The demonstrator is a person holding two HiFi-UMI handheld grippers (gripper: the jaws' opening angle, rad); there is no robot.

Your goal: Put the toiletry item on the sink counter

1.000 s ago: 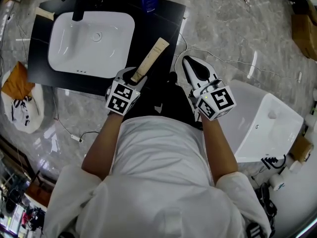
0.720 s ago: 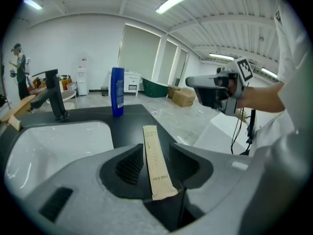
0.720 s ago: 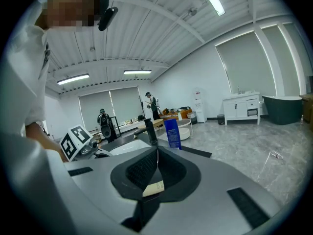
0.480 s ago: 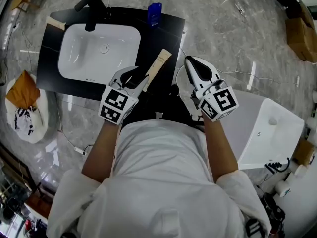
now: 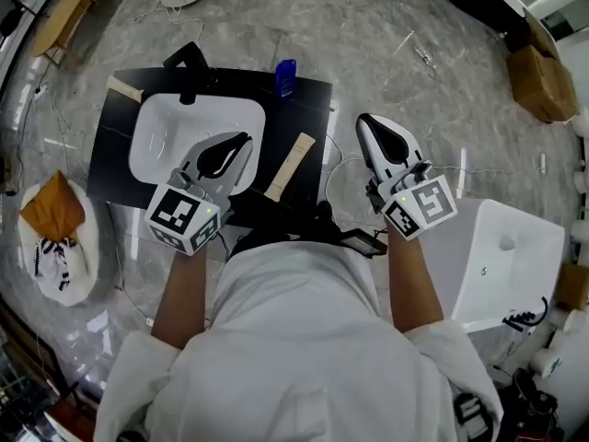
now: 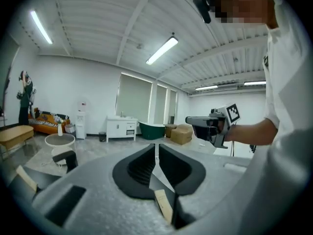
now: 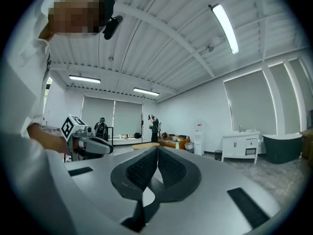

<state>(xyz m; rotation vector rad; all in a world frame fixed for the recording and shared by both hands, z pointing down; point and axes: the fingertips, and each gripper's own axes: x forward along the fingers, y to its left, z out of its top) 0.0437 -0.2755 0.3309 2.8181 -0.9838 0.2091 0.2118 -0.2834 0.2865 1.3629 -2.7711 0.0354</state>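
1. The marble floor (image 5: pixel 433 53) gives me the most open room, on the far side and to the right of the table. Loose cables trail across it just right of the table.
2. The black table (image 5: pixel 311 109) lies left of centre. Its near edge runs beneath the person's arms, and its right edge is a clean straight line against the floor.
3. A white fixture (image 5: pixel 502 256) stands at the near right, well apart from the table, with a lane of bare floor between them.
4. The white basin (image 5: pixel 175 132) fills the left and middle of the table and leaves a bare black strip along the right side. A black faucet (image 5: pixel 189 63) stands at its far rim.
5. My left hand-held gripper (image 5: pixel 241 143) hangs over the basin's near right part. Its jaws have just been closing and now stand clenched almost together, with nothing between them.
6. My right hand-held gripper (image 5: pixel 370 122) is clenched and empty. It hangs above the floor lane, right of the table's right edge.
7. The toiletry tube (image 5: pixel 289 167) lies slantwise on the black strip, released. It is just right of the left hand-held gripper, with its near end close to the table's near edge.
8. A blue bottle (image 5: pixel 285 76) stands at the table's far edge, beyond the tube.
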